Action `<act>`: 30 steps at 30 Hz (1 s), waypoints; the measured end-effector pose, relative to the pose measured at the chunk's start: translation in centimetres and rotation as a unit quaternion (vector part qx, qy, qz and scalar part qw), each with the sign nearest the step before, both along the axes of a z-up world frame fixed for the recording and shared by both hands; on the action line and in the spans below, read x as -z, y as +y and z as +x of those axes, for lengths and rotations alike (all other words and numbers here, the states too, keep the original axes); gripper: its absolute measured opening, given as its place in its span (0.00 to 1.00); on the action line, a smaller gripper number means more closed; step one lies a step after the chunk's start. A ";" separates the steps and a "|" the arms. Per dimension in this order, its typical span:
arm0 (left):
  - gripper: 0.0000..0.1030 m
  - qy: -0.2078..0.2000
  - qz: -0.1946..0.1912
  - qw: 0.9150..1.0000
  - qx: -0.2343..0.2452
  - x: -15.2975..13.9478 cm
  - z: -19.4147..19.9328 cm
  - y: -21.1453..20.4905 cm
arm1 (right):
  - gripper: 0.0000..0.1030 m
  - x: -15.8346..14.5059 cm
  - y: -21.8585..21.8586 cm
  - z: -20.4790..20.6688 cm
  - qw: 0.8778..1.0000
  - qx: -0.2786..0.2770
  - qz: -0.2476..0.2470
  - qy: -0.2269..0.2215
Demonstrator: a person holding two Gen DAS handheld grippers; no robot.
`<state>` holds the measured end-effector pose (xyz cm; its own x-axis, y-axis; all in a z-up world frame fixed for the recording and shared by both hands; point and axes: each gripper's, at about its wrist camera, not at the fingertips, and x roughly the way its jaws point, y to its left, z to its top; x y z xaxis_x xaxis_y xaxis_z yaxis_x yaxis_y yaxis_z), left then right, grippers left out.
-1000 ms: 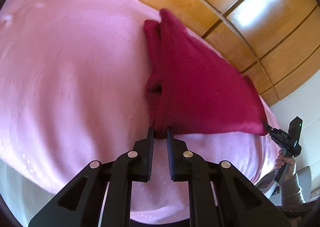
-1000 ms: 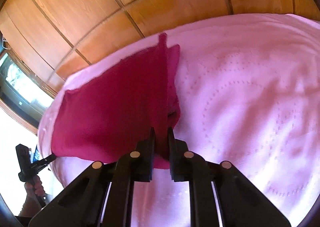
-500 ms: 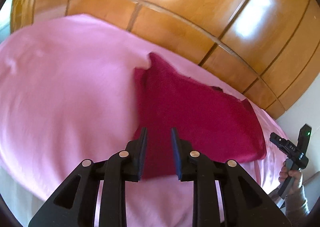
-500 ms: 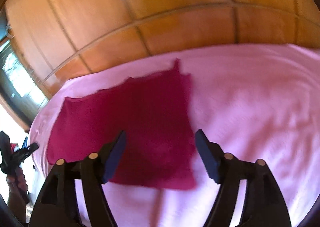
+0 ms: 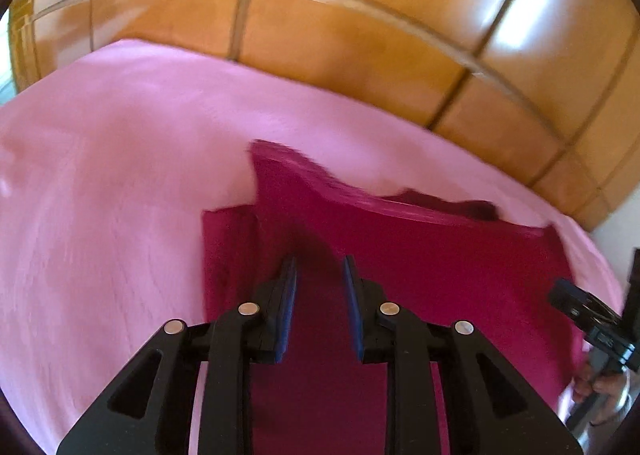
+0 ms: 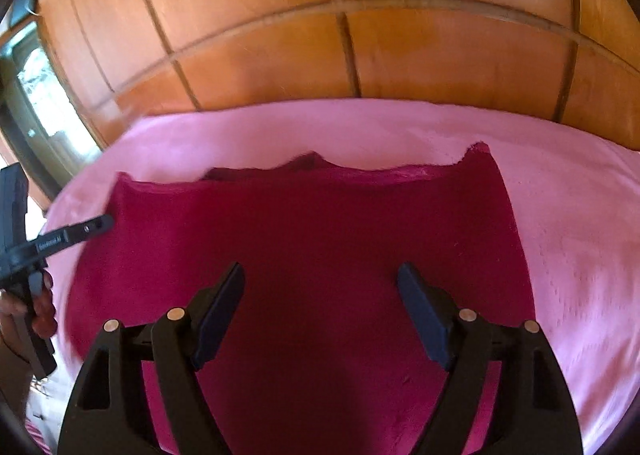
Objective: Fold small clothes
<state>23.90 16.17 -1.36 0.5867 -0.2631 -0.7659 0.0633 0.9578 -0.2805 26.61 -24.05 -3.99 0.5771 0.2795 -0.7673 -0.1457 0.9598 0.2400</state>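
Observation:
A dark red garment (image 5: 420, 267) lies folded flat on a pink bedspread (image 5: 100, 183). It also fills the middle of the right wrist view (image 6: 312, 239). My left gripper (image 5: 319, 275) is open, its jaws a small way apart, empty, held just above the cloth's left part. My right gripper (image 6: 320, 283) is wide open and empty above the cloth's near half. The right gripper also shows at the right edge of the left wrist view (image 5: 560, 291), and the left gripper at the left edge of the right wrist view (image 6: 108, 221).
A wooden panelled wall (image 5: 360, 35) rises right behind the bed's far edge. A window (image 6: 36, 95) is at the far left in the right wrist view. The pink bedspread (image 6: 580, 235) extends to the right of the garment.
Both grippers have let go of the red garment, opened and lifted back. The cloth, held up by its edge a second ago, now lies flat on the bedspread.

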 end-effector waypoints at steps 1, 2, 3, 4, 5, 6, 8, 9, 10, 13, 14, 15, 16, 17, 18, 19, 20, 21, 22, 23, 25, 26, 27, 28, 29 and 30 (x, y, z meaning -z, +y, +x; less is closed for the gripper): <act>0.21 0.006 0.000 1.000 -0.004 0.5 0.6 0.2 | 0.76 0.3 -0.2 0.3 1.000 0.002 -0.001 0.002; 0.21 0.009 -0.002 1.000 -0.008 1.0 1.3 0.5 | 0.76 0.6 -0.4 0.6 1.000 0.004 -0.002 0.001; 0.21 0.007 0.002 1.000 -0.011 1.1 1.6 0.7 | 0.76 0.8 -0.5 0.9 1.000 0.006 -0.003 0.000; 0.21 0.006 0.005 1.000 -0.015 1.2 2.0 0.8 | 0.76 1.0 -0.6 1.1 1.000 0.009 -0.003 -0.001; 0.21 0.006 0.006 1.000 -0.022 1.3 2.6 0.9 | 0.77 1.2 -0.7 1.3 1.000 0.012 0.000 0.000; 0.21 0.008 0.009 1.000 -0.025 1.5 3.2 0.9 | 0.78 1.5 -0.9 1.5 1.000 0.016 0.003 -0.001; 0.21 0.006 0.034 0.999 -0.036 1.8 3.9 0.6 | 0.80 2.0 -0.8 1.5 1.000 0.018 0.000 -0.013; 0.21 0.006 0.041 0.998 -0.040 2.0 4.2 0.5 | 0.81 2.1 -0.7 1.4 1.000 0.019 -0.003 -0.021; 0.21 0.007 0.042 0.998 -0.044 2.1 4.3 0.5 | 0.81 2.1 -0.6 1.3 1.000 0.019 -0.005 -0.024; 0.21 0.007 0.058 0.997 -0.053 1.4 4.2 0.1 | 0.82 2.1 -1.0 1.2 0.999 0.018 0.007 -0.031; 0.21 0.003 0.066 0.996 -0.056 0.9 3.8 -0.2 | 0.82 2.1 -1.2 1.1 0.999 0.018 0.013 -0.033; 0.21 -0.008 0.077 0.995 -0.058 0.1 2.9 -0.7 | 0.82 2.2 -1.3 1.0 0.999 0.017 0.015 -0.035; 0.22 -0.017 0.086 0.994 -0.058 -0.5 2.1 -1.0 | 0.83 2.2 -1.2 1.1 0.999 0.017 0.015 -0.037; 0.27 -0.026 0.094 0.993 -0.059 -1.1 1.3 -1.4 | 0.84 2.2 -1.2 1.0 0.999 0.016 0.016 -0.038; 0.48 -0.039 0.099 0.993 -0.059 -2.0 0.0 -1.7 | 0.84 2.2 -1.2 1.0 0.999 0.015 0.016 -0.039; 0.59 -0.057 0.097 0.992 -0.062 -2.7 -1.2 -1.9 | 0.84 2.1 -1.2 1.0 0.999 0.014 0.016 -0.040; 0.60 -0.082 0.096 0.990 -0.062 -3.8 -2.8 -2.1 | 0.85 2.1 -1.1 0.9 0.999 0.013 0.016 -0.040; 0.60 -0.093 0.099 0.989 -0.059 -4.3 -3.8 -2.4 | 0.85 2.1 -1.1 0.8 0.999 0.012 0.015 -0.041; 0.60 -0.102 0.103 0.988 -0.057 -4.9 -4.7 -2.6 | 0.85 2.1 -1.0 0.8 0.999 0.012 0.014 -0.041; 0.60 -0.111 0.105 0.987 -0.056 -5.4 -5.8 -2.8 | 0.85 2.0 -1.0 0.8 0.999 0.012 0.011 -0.041; 0.60 -0.119 0.101 0.986 -0.052 -6.0 -7.2 -3.1 | 0.86 2.0 -0.9 0.8 0.999 0.011 0.006 -0.039; 0.60 -0.124 0.097 0.986 -0.051 -6.2 -8.1 -3.1 | 0.86 1.9 -0.7 0.8 0.999 0.011 0.004 -0.038; 0.60 -0.125 0.097 0.986 -0.051 -6.4 -8.6 -3.2 | 0.86 1.8 -0.6 0.8 0.999 0.010 0.001 -0.036; 0.60 -0.127 0.095 0.986 -0.050 -6.4 -9.2 -3.3 | 0.87 1.7 -0.5 0.9 0.999 0.009 -0.001 -0.033; 0.60 -0.127 0.094 0.986 -0.048 -6.4 -9.8 -3.3 | 0.87 1.6 -0.4 0.9 1.000 0.007 -0.006 -0.029; 0.60 -0.126 0.093 0.986 -0.049 -6.4 -10.2 -3.4 | 0.87 1.4 -0.3 0.8 1.000 0.006 -0.011 -0.026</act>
<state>13.66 12.73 5.02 0.7807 -0.0647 -0.6215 0.0142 0.9962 -0.0859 27.41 -24.38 -5.36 0.6199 0.2546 -0.7422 -0.1453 0.9668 0.2103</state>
